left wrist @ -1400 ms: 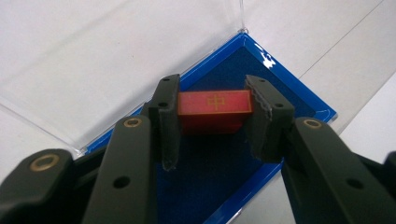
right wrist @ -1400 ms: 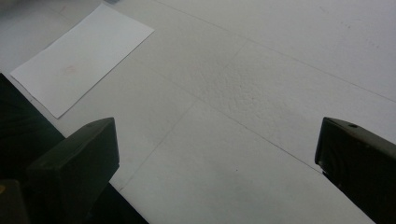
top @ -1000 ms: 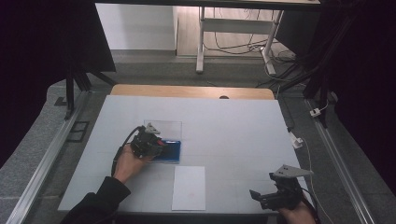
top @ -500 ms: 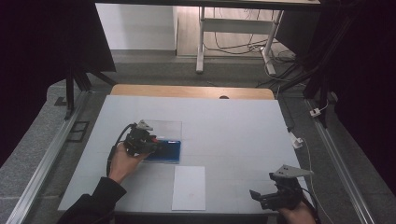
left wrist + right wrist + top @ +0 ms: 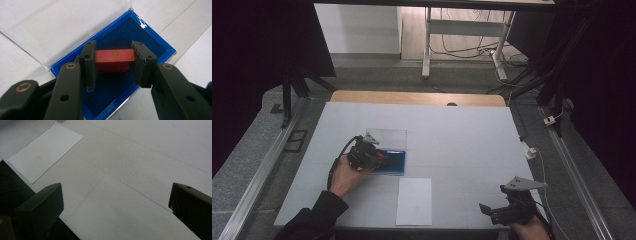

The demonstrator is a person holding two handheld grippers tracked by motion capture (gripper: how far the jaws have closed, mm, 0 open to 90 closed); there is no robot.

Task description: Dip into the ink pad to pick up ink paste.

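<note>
A small red block (image 5: 114,60) with a gold mark on top sits between the jaws of my left gripper (image 5: 113,63), which is shut on its two ends. It hangs just over the dark blue lining of an open blue case (image 5: 150,43). The case's clear lid (image 5: 62,27) lies flat behind it. In the high view the left gripper (image 5: 382,160) is over the left part of the blue case (image 5: 396,161), with the clear lid (image 5: 387,136) beyond. My right gripper (image 5: 491,211) rests at the table's near right edge, open and holding nothing (image 5: 116,195).
A white sheet of paper (image 5: 414,200) lies near the front edge, right of the left hand, and its corner reaches into the right gripper view (image 5: 45,150). The white table top (image 5: 462,145) stretches to a wooden strip (image 5: 412,97) at the back.
The left hand and gripper shifted slightly left and back over the case, then settled. The right gripper has not moved.
</note>
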